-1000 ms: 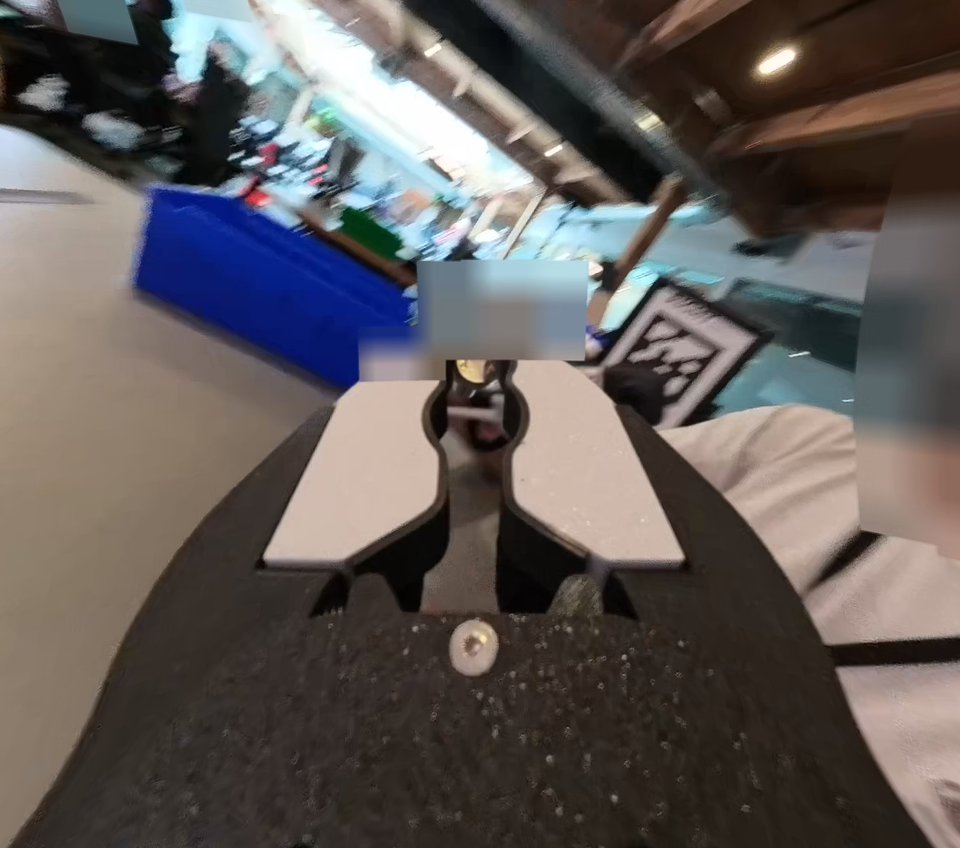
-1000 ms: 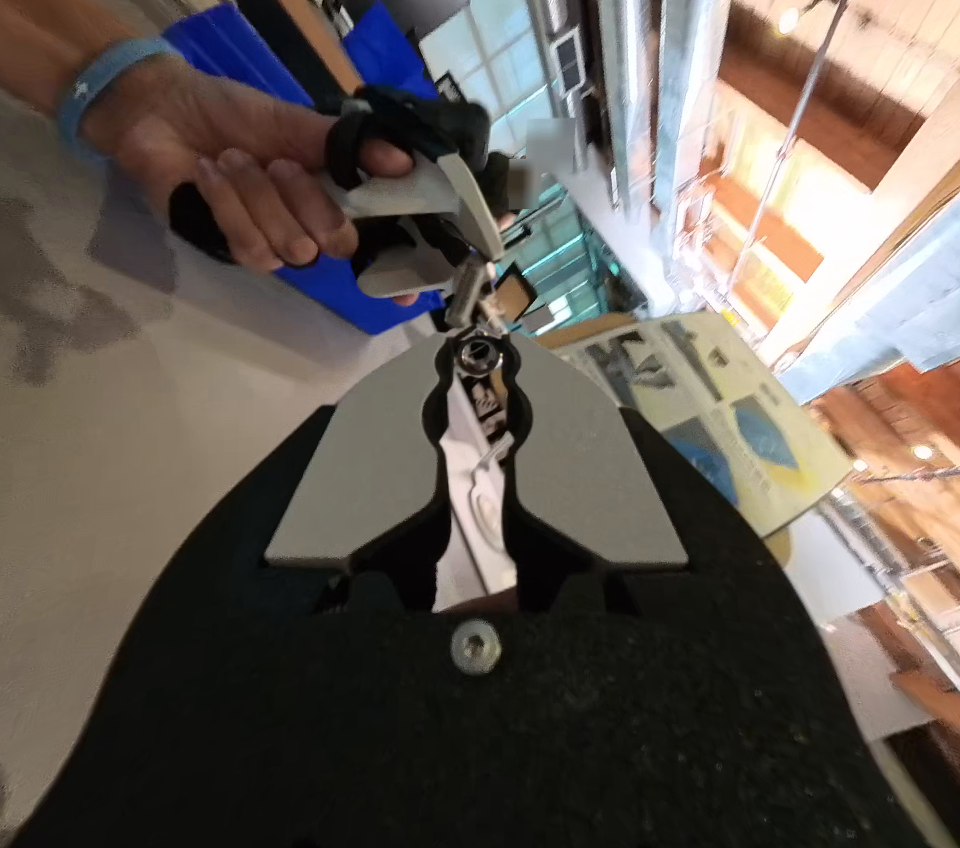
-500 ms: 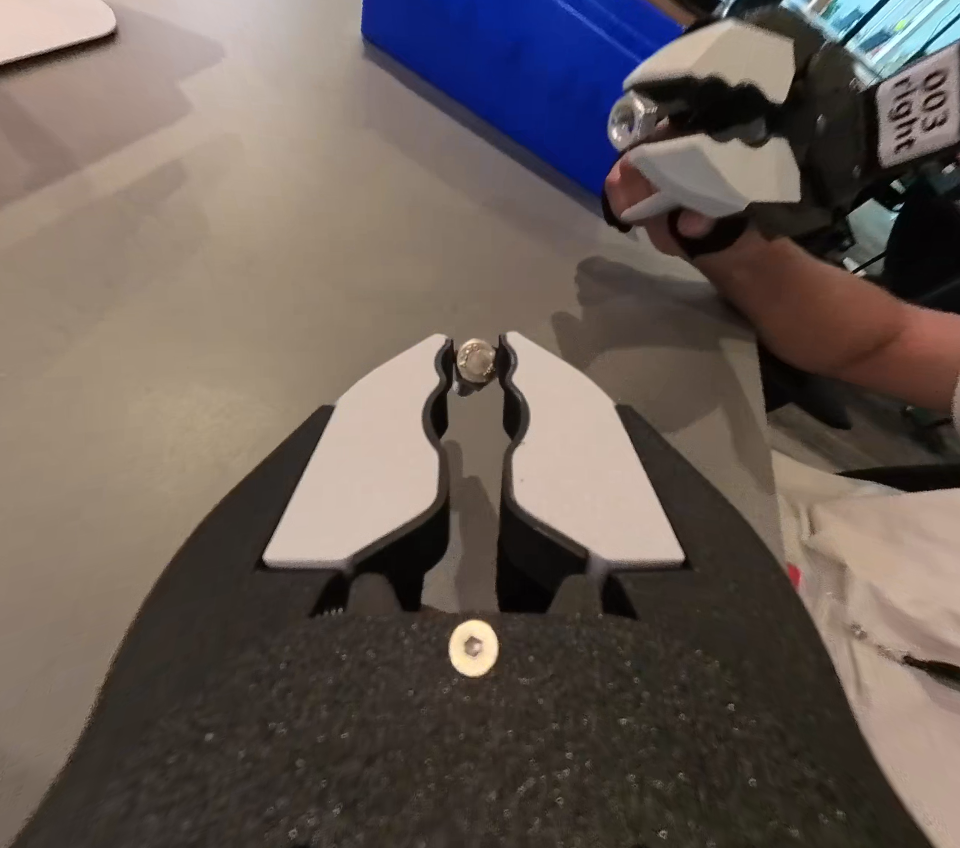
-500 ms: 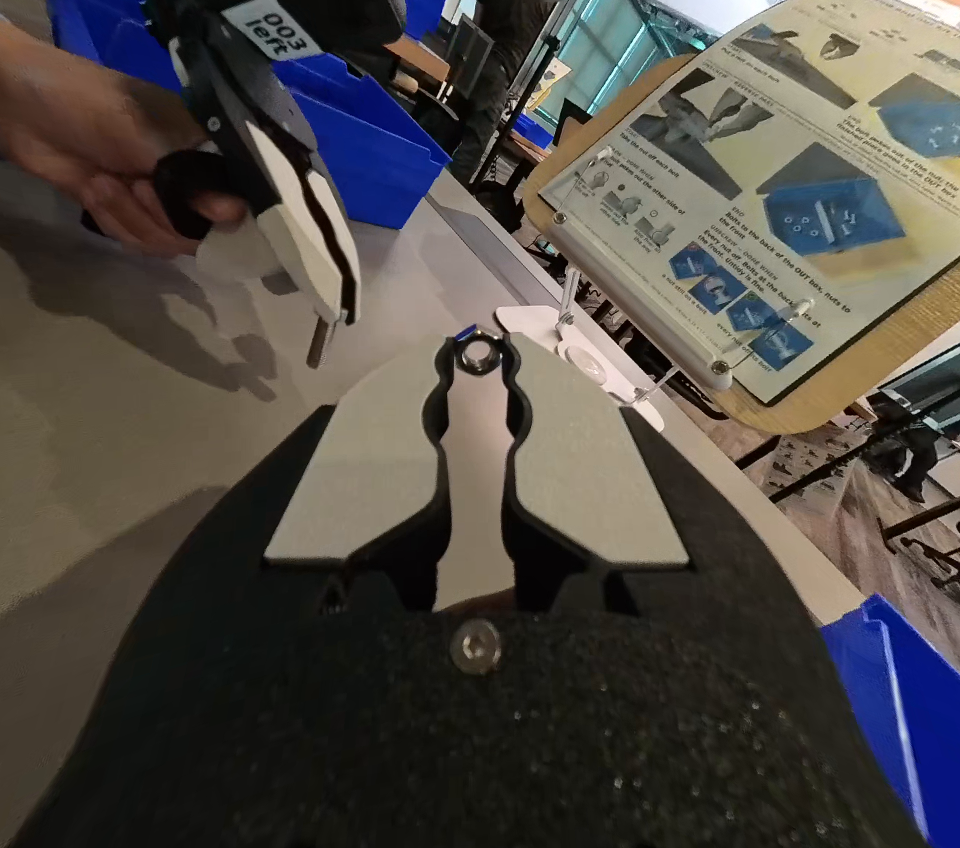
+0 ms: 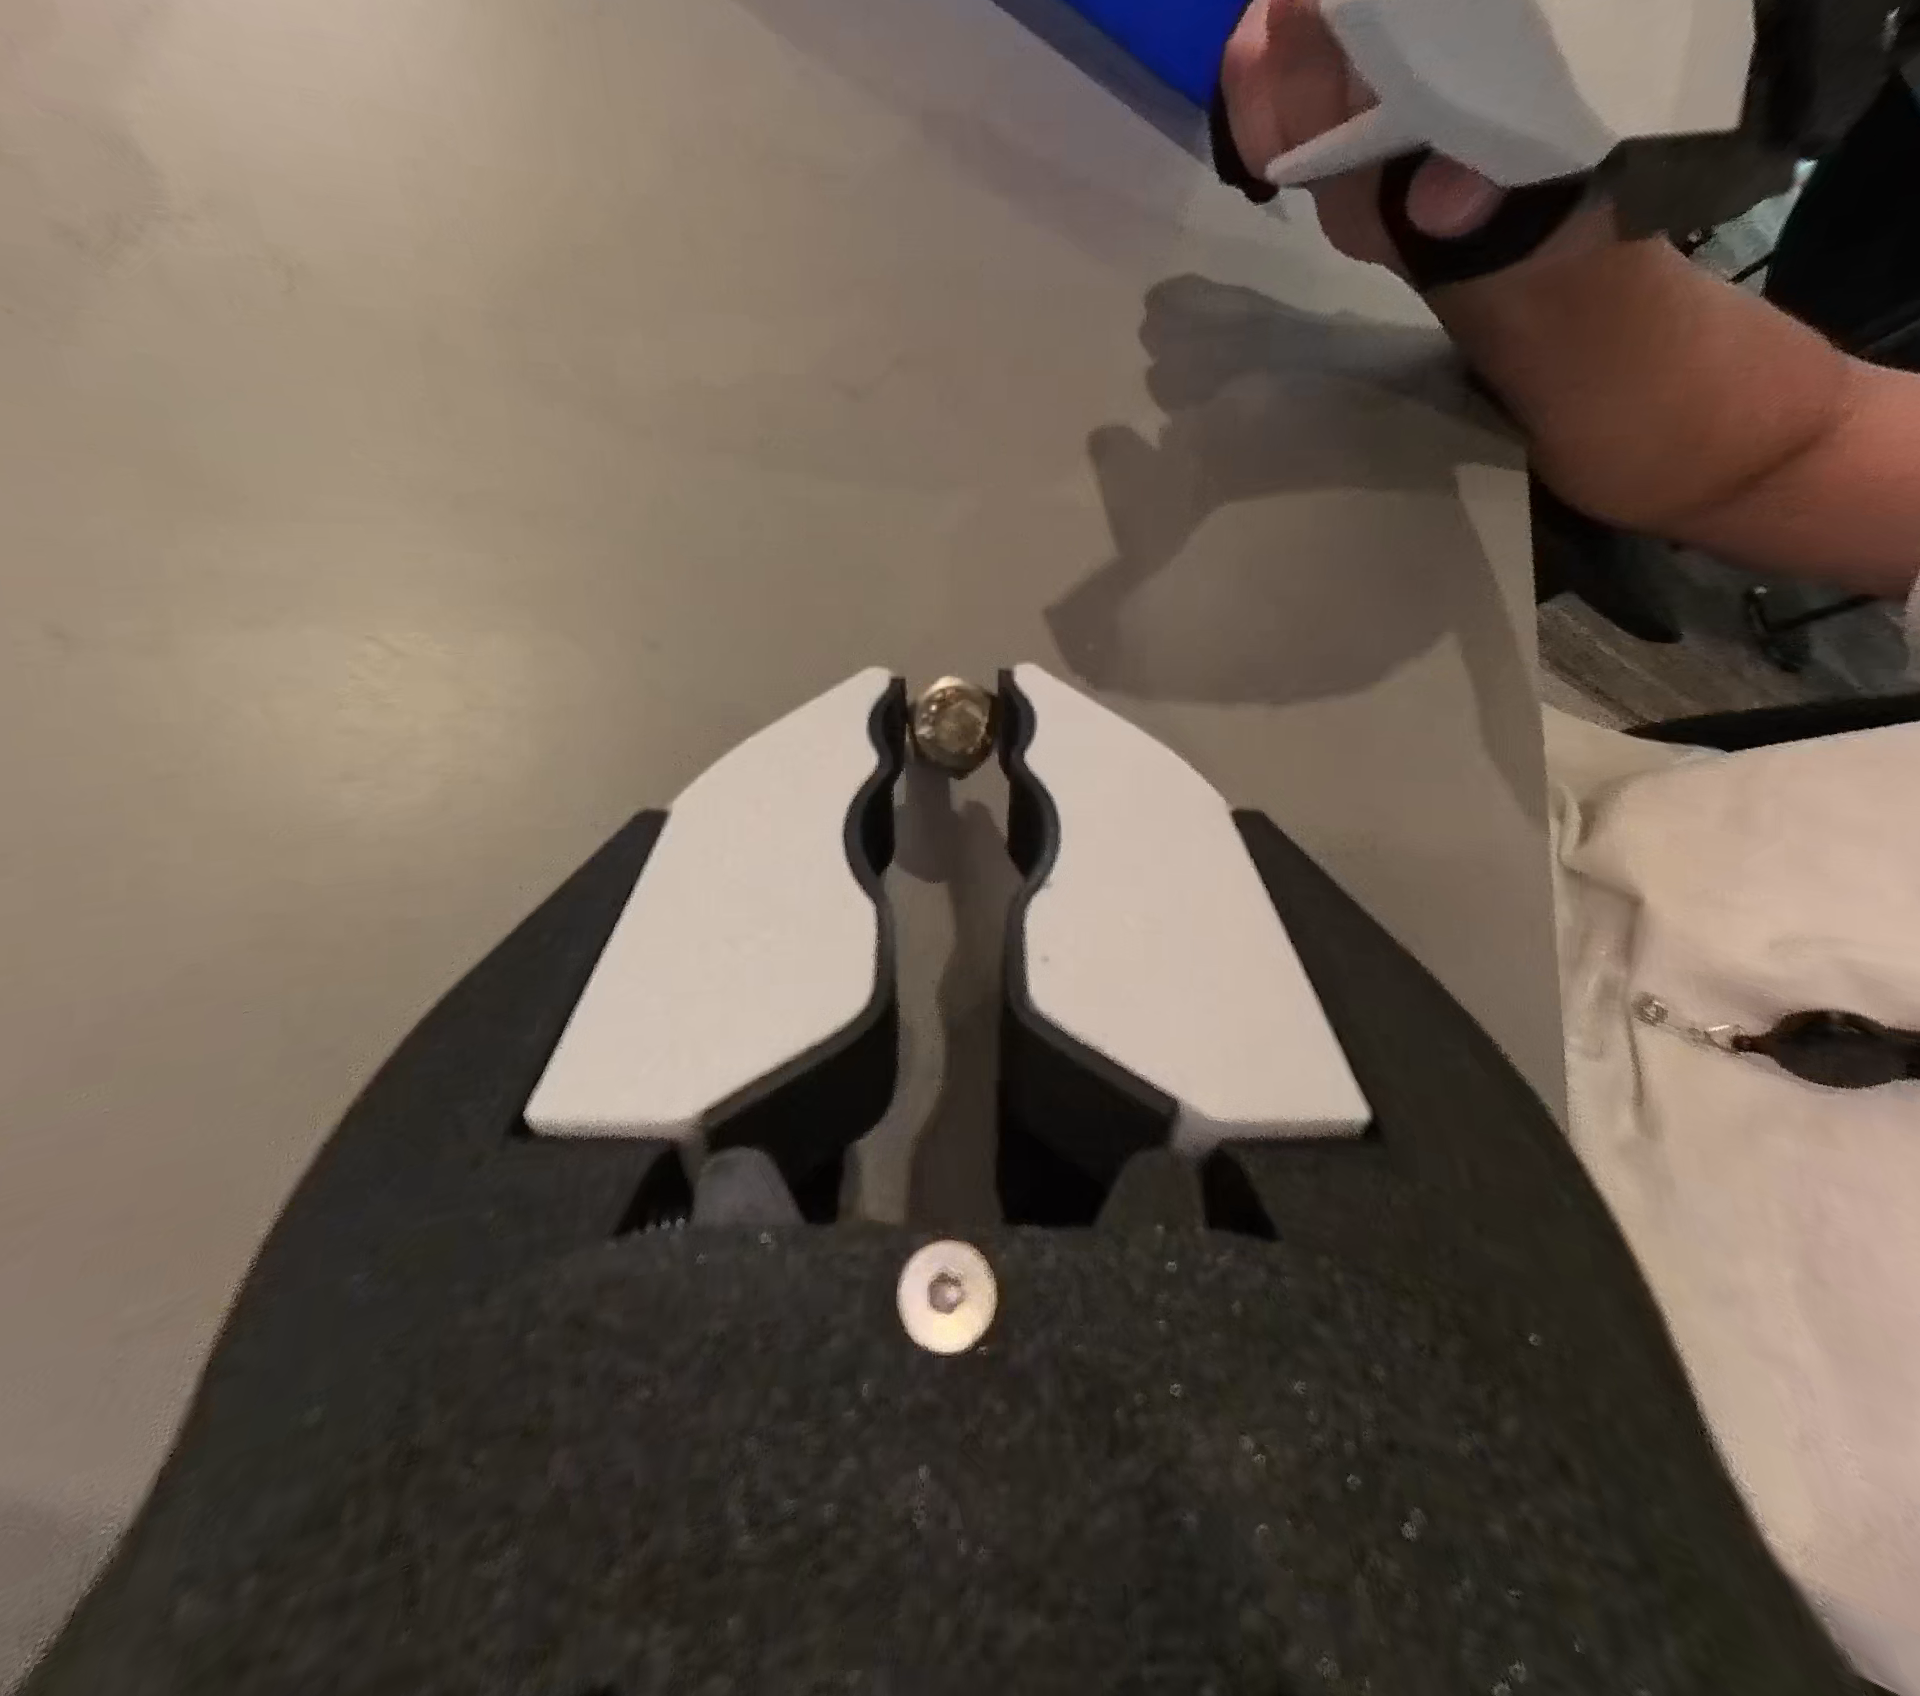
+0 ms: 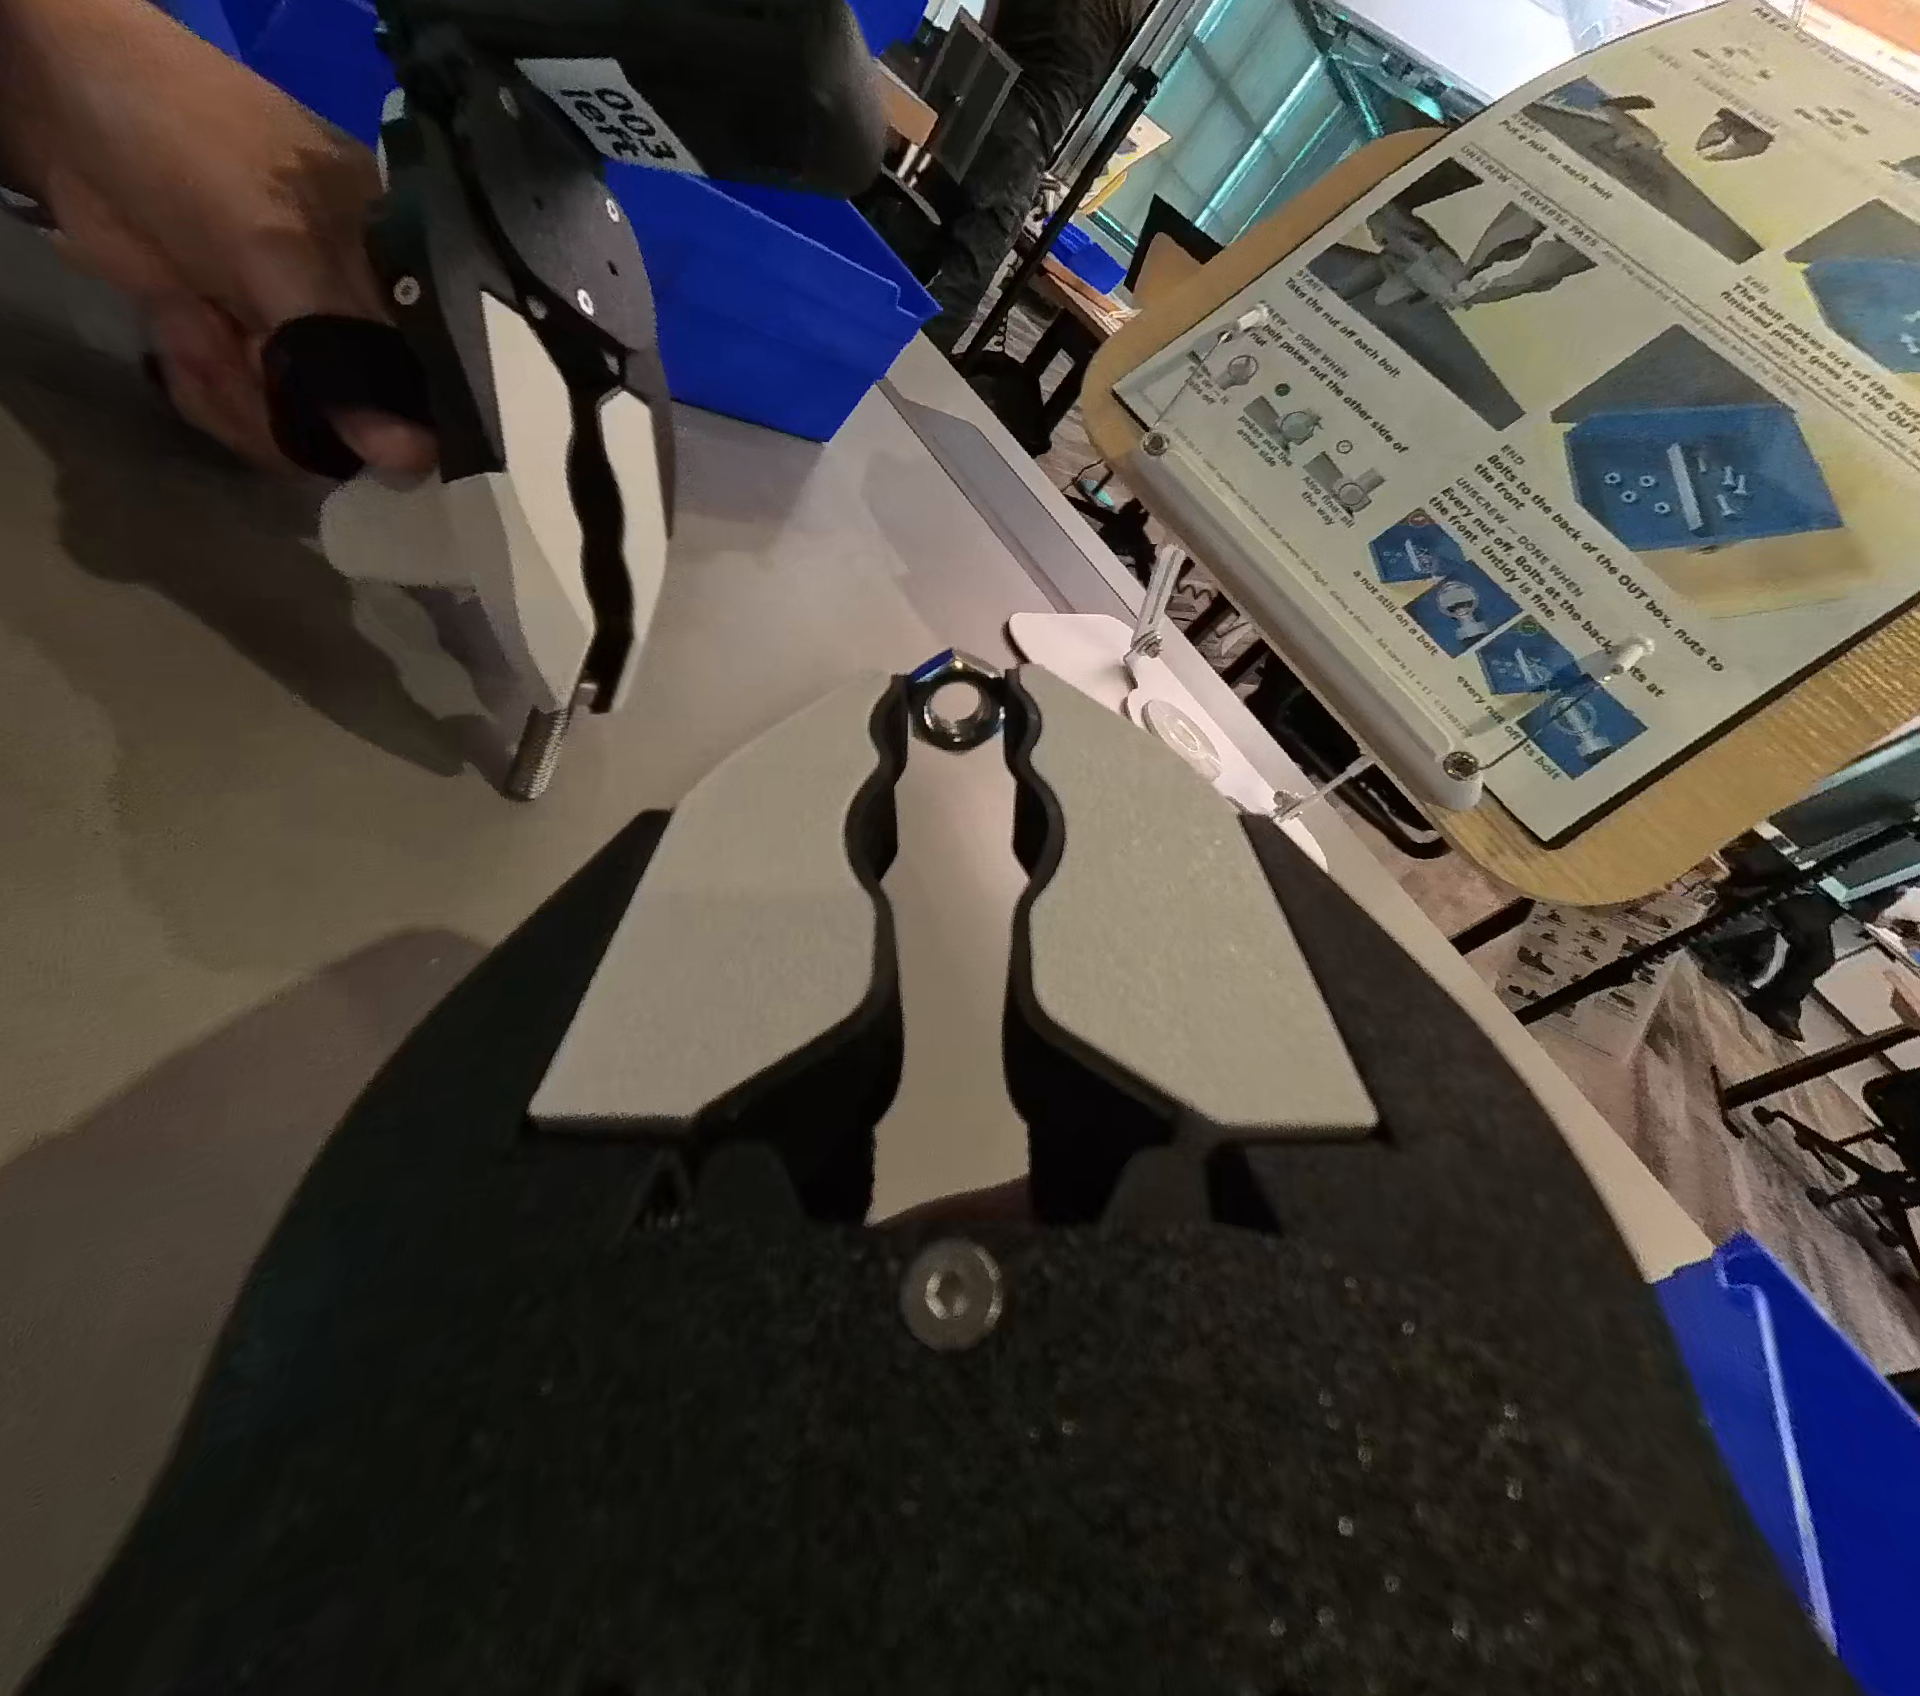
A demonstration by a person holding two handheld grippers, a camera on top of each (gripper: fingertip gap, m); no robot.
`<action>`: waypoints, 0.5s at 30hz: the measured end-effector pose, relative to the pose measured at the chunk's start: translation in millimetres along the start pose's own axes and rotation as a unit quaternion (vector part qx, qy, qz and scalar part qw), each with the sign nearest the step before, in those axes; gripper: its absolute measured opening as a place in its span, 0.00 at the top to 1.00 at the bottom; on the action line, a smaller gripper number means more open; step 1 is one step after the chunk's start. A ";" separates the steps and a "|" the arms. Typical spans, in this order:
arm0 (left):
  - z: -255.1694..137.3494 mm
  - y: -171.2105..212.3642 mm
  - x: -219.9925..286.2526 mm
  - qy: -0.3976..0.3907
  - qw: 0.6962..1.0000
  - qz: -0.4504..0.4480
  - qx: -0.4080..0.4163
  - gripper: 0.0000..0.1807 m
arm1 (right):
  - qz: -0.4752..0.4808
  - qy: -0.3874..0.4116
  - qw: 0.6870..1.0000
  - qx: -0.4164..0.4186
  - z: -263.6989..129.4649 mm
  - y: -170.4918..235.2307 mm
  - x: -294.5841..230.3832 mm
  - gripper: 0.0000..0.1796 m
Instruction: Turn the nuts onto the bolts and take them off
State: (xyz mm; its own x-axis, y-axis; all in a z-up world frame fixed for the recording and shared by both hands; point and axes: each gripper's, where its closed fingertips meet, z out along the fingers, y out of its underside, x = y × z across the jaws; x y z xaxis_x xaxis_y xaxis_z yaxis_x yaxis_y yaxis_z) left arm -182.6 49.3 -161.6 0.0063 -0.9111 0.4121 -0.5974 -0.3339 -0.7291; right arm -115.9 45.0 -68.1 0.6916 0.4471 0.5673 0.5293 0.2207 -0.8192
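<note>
While the nut [image 6: 958,719] sits pinched at the tip of the right gripper [image 6: 956,716] and the bolt [image 5: 948,737] is clamped by its head in the left gripper [image 5: 945,737], the two are apart, so this pair looks unthreaded. Whether it is coming off or about to go on, I cannot tell. Both tongs are narrowed onto their parts, threaded shank pointing down toward the grey worktop [image 5: 416,399]. Blue bins [image 6: 748,296] line its far edge; an instruction board [image 6: 1558,451] stands at its right edge.
</note>
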 end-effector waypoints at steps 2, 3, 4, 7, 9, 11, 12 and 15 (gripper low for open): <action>-1.7 1.8 -0.8 -0.003 1.000 -0.006 -0.008 0.91 | 0.002 0.003 1.000 0.002 -1.1 -0.2 2.5 0.91; -2.2 2.5 -1.0 -0.004 1.000 -0.006 -0.010 0.91 | 0.003 0.002 1.000 0.002 -1.3 0.2 3.0 0.91; -2.5 4.2 -1.5 -0.007 1.000 -0.008 -0.013 0.90 | 0.003 0.002 1.000 0.002 -1.4 0.4 3.6 0.91; -0.8 16.0 -4.7 -0.039 0.998 0.001 -0.044 0.84 | 0.005 0.002 1.000 0.004 -1.7 0.0 5.0 0.91; -0.9 21.1 1.1 -0.046 0.997 0.010 -0.056 0.82 | 0.007 0.002 1.000 0.007 -2.3 -0.8 5.5 0.91; -7.2 19.7 7.7 -0.070 0.996 0.031 -0.054 0.80 | 0.007 0.002 1.000 0.008 -2.7 -1.3 5.8 0.91; -12.5 17.8 12.4 -0.086 0.994 0.049 -0.053 0.80 | 0.007 0.003 1.000 0.009 -3.0 -1.4 6.0 0.91; -29.0 24.9 8.2 -0.196 0.965 0.129 -0.113 0.78 | 0.011 0.002 1.000 0.011 -3.2 -2.3 6.3 0.91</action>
State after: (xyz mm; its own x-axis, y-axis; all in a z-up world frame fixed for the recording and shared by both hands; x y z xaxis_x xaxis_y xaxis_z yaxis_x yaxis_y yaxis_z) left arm -220.7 40.5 -160.5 0.1098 -0.9932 -0.0382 -0.7790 -0.0621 -0.6239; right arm -111.2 44.5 -62.4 0.7044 0.4486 0.5501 0.5034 0.2307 -0.8327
